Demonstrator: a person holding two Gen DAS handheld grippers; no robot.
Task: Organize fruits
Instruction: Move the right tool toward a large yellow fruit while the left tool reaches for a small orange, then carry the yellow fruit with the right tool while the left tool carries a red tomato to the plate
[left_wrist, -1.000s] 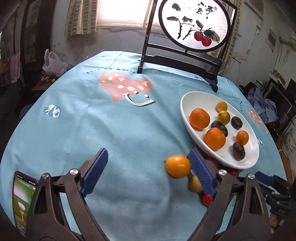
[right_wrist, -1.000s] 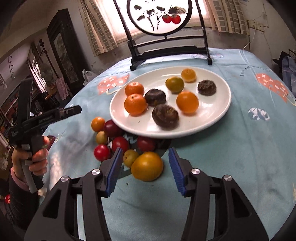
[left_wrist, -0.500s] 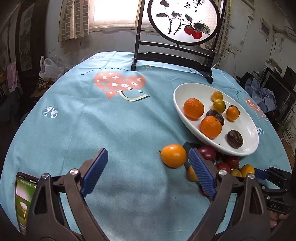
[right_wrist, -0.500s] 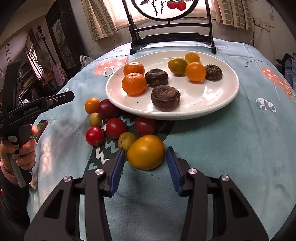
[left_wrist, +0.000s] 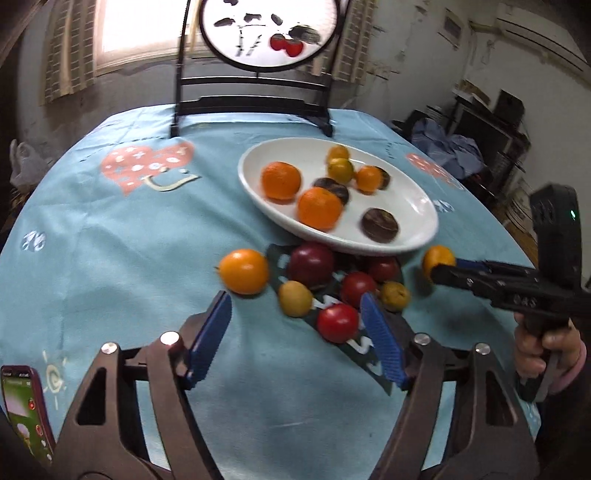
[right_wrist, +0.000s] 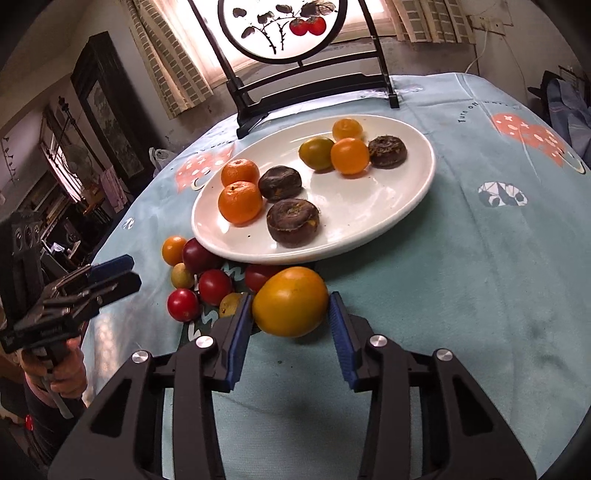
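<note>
A white oval plate (right_wrist: 373, 206) holds oranges, dark round fruits and small yellow-orange fruits; it also shows in the left wrist view (left_wrist: 413, 206). Loose fruit lies on the cloth in front of it: red tomatoes (right_wrist: 183, 304), a dark plum (left_wrist: 311, 263), small yellow fruits (left_wrist: 294, 298) and an orange fruit (left_wrist: 244, 271). My right gripper (right_wrist: 291, 326) is closed around a large yellow-orange fruit (right_wrist: 290, 301), both pads touching its sides. That fruit (left_wrist: 437, 258) shows at the right gripper's tip in the left wrist view. My left gripper (left_wrist: 295, 339) is open above the loose fruit, a red tomato (left_wrist: 338, 322) by its right finger.
A dark wooden stand with a round painted screen (right_wrist: 282, 27) stands at the table's far edge. A phone (left_wrist: 24, 410) lies at the near left. The table has a light blue printed cloth (left_wrist: 110, 221).
My right gripper has closed in on the large yellow-orange fruit. My left gripper has swung right, toward the loose fruit pile.
</note>
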